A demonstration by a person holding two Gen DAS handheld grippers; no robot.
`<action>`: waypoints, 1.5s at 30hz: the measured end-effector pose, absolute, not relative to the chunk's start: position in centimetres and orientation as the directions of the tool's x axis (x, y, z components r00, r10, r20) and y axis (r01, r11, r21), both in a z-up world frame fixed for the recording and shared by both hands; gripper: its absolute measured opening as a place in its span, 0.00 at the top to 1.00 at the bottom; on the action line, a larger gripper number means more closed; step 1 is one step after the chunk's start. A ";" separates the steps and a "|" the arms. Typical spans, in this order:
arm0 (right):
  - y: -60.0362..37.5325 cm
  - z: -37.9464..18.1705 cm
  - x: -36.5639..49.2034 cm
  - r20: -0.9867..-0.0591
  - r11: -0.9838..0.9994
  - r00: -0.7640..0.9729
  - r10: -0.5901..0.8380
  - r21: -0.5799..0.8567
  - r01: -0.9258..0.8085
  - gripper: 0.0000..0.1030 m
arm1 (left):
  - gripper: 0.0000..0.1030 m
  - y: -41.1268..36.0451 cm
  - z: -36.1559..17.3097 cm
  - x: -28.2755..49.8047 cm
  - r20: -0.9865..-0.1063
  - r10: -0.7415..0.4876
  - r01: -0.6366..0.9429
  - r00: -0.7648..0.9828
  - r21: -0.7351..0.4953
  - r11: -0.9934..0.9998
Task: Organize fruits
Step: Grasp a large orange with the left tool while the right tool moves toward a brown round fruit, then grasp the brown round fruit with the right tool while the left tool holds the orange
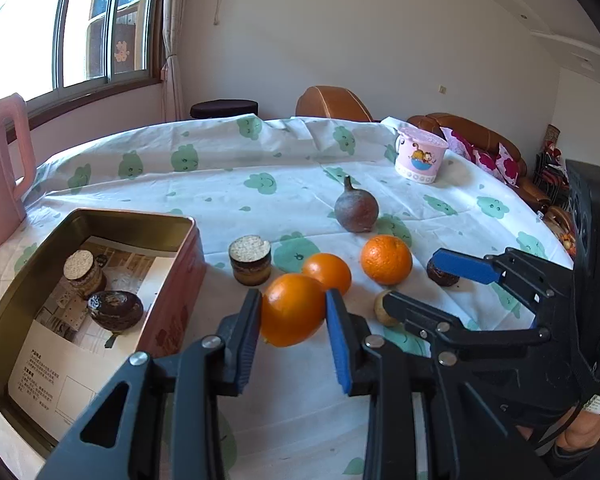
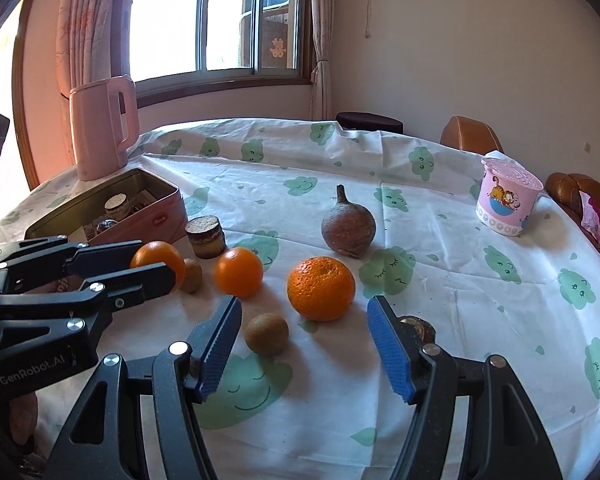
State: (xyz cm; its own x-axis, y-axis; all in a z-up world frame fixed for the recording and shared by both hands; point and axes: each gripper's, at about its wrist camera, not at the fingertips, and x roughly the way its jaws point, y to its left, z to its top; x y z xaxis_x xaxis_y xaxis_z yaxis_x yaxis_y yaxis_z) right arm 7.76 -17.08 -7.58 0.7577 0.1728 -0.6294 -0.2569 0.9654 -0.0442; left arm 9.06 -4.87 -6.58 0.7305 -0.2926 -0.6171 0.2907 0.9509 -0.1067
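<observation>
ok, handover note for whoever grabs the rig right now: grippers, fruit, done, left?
Left gripper: shut on an orange, beside the tin box.
Right gripper: open, empty, a kiwi between its fingers.
On the tablecloth: two more oranges, a second kiwi, the brown stemmed fruit.
Done: no fruit visible in the box, only pastries.
Left: place the held orange, then the rest.

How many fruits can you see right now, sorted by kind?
Oranges: 3, one gripped by the left gripper
Small brown kiwi-like fruits: 2
Large brown stemmed fruit: 1
Total: 6
</observation>
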 end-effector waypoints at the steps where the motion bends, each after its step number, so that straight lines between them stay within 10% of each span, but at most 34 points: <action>1: -16.8 -7.8 8.0 -0.644 0.964 0.747 0.164 -0.057 -0.260 0.39 | 0.67 -4.6 -6.7 9.2 -0.620 -0.299 0.289 0.726 -0.120 0.950; 19: -15.3 -9.5 8.5 -0.741 0.922 0.619 0.259 -0.001 -0.387 0.71 | 0.67 -4.1 -6.4 8.7 -0.597 -0.298 0.275 0.744 -0.133 0.952; 45: -15.3 -7.6 6.3 -0.605 0.933 0.765 0.221 -0.097 -0.346 0.72 | 0.67 -3.9 -5.9 7.4 -0.546 -0.289 0.270 0.786 -0.117 0.956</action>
